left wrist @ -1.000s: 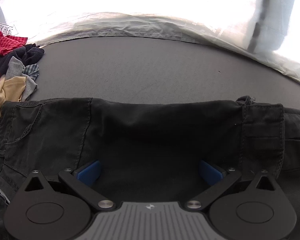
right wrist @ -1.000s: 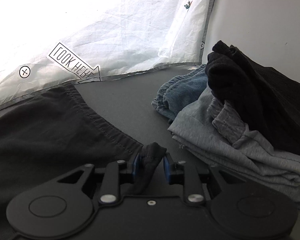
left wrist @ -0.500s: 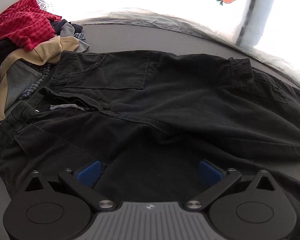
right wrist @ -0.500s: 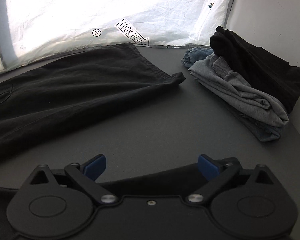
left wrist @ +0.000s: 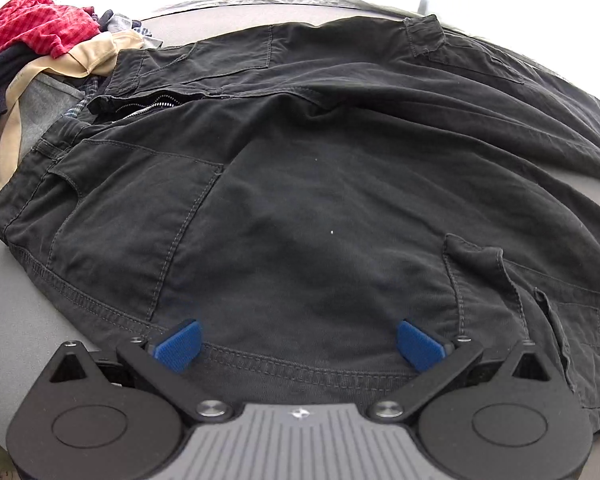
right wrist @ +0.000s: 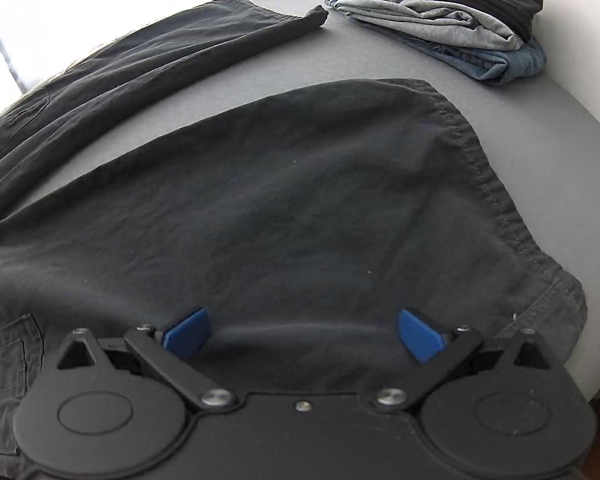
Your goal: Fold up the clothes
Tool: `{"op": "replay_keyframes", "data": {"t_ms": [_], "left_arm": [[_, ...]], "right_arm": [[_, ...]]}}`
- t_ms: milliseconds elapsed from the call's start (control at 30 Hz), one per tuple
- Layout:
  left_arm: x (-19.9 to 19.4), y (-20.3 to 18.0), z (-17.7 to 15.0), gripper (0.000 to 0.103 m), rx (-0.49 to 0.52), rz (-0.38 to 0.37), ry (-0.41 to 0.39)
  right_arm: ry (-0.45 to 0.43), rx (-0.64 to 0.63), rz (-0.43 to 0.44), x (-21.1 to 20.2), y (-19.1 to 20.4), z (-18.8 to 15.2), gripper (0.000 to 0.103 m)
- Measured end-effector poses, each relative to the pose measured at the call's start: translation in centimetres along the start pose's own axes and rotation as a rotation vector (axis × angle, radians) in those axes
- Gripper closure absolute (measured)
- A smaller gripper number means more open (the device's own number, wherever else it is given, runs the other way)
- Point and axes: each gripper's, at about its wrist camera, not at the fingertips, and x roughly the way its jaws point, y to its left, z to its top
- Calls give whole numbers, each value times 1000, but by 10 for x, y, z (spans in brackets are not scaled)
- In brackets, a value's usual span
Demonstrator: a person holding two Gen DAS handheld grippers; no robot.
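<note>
Black cargo trousers (left wrist: 300, 168) lie spread flat on the grey table (left wrist: 4, 320), waist and open zip toward the left. In the right wrist view both legs show: the near leg (right wrist: 284, 216) with its hem at the right, the far leg (right wrist: 148, 52) stretched behind it. My left gripper (left wrist: 298, 346) hovers open over the near seam at the hip, blue pads wide apart with nothing between them. My right gripper (right wrist: 304, 330) is open too, above the near leg close to its hem.
A heap of unfolded clothes (left wrist: 32, 52), red, beige and dark, sits at the far left beside the waistband. A stack of folded garments (right wrist: 452, 20), grey, blue denim and black, stands at the far right. Bright white sheeting runs along the table's back edge.
The right gripper let go of the leg hem and opened. Both grippers pulled back toward the near edge, so the whole spread pair of trousers is in view.
</note>
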Motion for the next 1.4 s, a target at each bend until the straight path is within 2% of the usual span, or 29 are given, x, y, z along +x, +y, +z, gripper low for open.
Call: {"op": "replay_keyframes", "data": {"t_ms": [233,400,500,667,833,1100,1267,1333,1400], "left_arm": [[4,-1,-19,0,0,11,29],[7,-4,-23,0,-1,23,11],[7,-3,-25,0,-9,22,1],[5,-5,-27,0,-21,31,-7],[4,-6,-29,0,-33,38,-13],[4,-7,-30,0,-36,41,-18],[4,-6,-30,0,-36,42,-22],[4,-6,-30,0,-36,42,-23],[4,-6,-31,0,-36,42,-24]], "right_arm": [[-3,15,19,-6,-6,-10,0],[21,-8,54,-6,-9,-8,0],[2,27,92,-10,-17,-12,0],[-68,249,208,-25,-46,-31,0],[-81,377,306,-37,-66,-50,1],[-141,738,457,-45,-115,-80,11],[-165,827,450,-46,-133,-90,30],[-175,844,441,-46,-138,-90,35],[-186,851,429,-48,-142,-88,36]]}}
